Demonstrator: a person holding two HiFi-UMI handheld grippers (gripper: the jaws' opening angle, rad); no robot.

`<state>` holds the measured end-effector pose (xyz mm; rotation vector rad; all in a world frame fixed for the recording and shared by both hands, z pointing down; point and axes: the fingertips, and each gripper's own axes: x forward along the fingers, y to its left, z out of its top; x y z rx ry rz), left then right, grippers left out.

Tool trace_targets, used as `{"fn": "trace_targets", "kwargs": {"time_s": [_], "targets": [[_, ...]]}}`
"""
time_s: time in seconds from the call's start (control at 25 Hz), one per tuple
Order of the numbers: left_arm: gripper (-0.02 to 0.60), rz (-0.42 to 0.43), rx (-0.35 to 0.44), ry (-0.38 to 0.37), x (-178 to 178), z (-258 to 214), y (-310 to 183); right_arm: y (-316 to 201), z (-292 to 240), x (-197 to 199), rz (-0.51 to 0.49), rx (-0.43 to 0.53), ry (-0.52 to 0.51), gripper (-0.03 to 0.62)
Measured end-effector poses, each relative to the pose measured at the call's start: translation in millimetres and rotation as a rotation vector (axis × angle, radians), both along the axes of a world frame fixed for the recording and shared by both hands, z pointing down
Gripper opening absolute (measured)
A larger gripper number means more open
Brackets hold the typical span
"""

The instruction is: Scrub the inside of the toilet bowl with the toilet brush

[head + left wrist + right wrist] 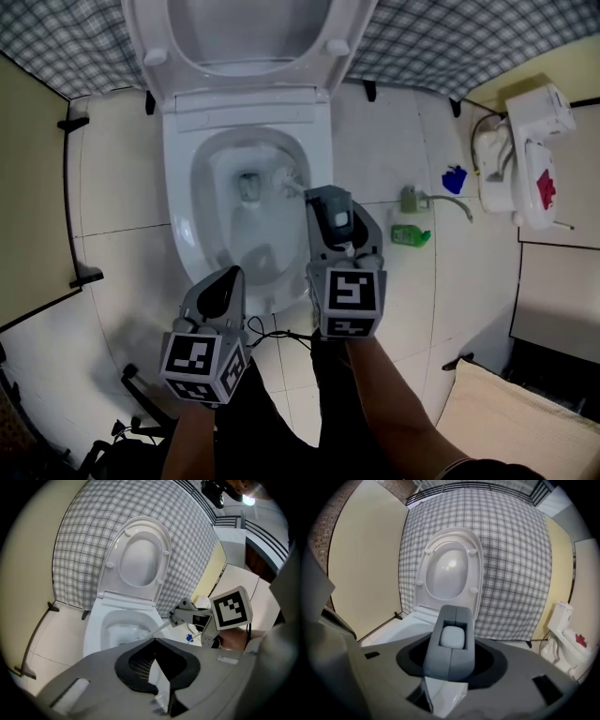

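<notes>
Head view: from high above, aimed steeply down onto toilet bowl [246, 202] & floor tiles [394, 309]. Left gripper [225, 277] and right gripper [328, 199] at btm, close to lens.

Left gripper view: low & near, riding behind own jaws, facing fwd across bowl toward raised seat [140, 559] and checked cloth [79, 541]. Catches right gripper side-on at right.

Right gripper view: similar low spot, more head-on to seat, lower centre blocked by toilet brush [450, 644] grip.

Shared by all three: raised seat, checked cloth. White fixture [530, 155] in head & right gripper views.
</notes>
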<state>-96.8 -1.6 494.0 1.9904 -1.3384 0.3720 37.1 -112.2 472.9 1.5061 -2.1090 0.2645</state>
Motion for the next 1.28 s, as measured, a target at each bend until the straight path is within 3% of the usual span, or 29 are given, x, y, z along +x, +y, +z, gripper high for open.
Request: {"fn": "trace_targets", "kwargs": {"time_s": [0.28,0.6,0.76,0.88,1.28], "targets": [[0.008,0.000,-0.001,0.007,4.2,-0.5,4.1,14.4,-8.3,8.2,0.010,-0.023,-0.022,0.202],[0.008,-0.045,-0.007,0.008,-15.4,2.7,8.9,28.8,-5.1,-87.2,-0.192,-0.069,-0.147,0.202],[0.008,-0.070,-0.009,0.007,-29.1,3.4,11.1,31.6,-0.9,-123.5,-0.238,-0.096,-0.211,0.202],[0.008,-0.079,-0.015,0.006,-36.2,5.7,12.6,35.1,6.4,-139.6,-0.269,-0.086,-0.186,0.201],[0.008,-0.077,-0.021,0.017,-34.1,8.1,10.1,15.6,67.6,-106.0,-0.206,-0.126,-0.082,0.199]]}}
